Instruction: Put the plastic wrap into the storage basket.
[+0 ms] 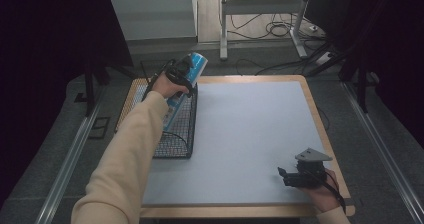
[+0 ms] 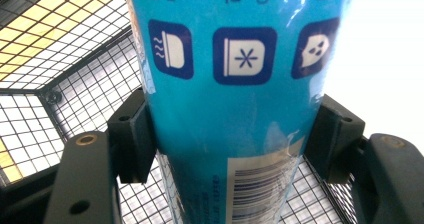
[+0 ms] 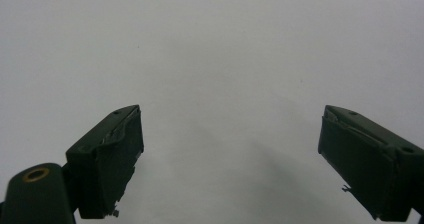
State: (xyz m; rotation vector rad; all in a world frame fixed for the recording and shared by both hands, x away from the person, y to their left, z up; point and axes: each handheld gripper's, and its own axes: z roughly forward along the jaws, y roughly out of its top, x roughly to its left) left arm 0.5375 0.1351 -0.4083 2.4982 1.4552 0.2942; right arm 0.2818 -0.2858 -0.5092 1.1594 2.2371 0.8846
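Note:
A long blue package (image 1: 186,82) (image 2: 235,99) with white and dark blue icons and a barcode stands tilted in the black wire basket (image 1: 176,134) at the table's left. My left gripper (image 1: 178,74) (image 2: 235,134) is shut on it, a jaw pressed to each side, above the basket's far end. My right gripper (image 1: 286,176) (image 3: 230,159) rests near the table's front right corner, open, with nothing between its jaws over the bare grey mat (image 3: 215,49).
A grey mat (image 1: 245,134) covers the wooden table. The basket's mesh walls (image 2: 85,94) surround the package. Beyond the table stand a white desk frame (image 1: 260,14), cables on the floor and dark curtains. Metal rails (image 1: 65,169) run along both sides.

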